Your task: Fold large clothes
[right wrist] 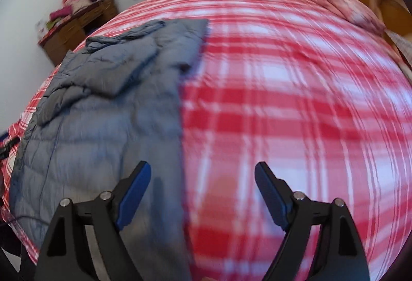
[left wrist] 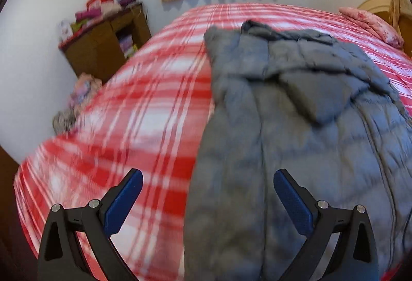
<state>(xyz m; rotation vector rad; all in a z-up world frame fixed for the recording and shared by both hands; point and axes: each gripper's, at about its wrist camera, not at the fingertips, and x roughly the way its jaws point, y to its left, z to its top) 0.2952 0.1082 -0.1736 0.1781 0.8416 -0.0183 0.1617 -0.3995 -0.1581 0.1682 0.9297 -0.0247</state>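
The jacket (left wrist: 296, 113) lies on the bed (left wrist: 144, 105). A pillow (left wrist: 373, 23) sits at the far right. A cabinet (left wrist: 103, 49) stands left of the bed, with clothes (left wrist: 103, 7) on top.

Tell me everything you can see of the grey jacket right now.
The grey jacket is quilted and puffy, a padded coat by its look. It lies lengthwise on the red plaid bedspread, folded into a long, narrow strip with straight side edges. A folded part lies across its upper half. Neither tool grips it; both stand open above its near end.
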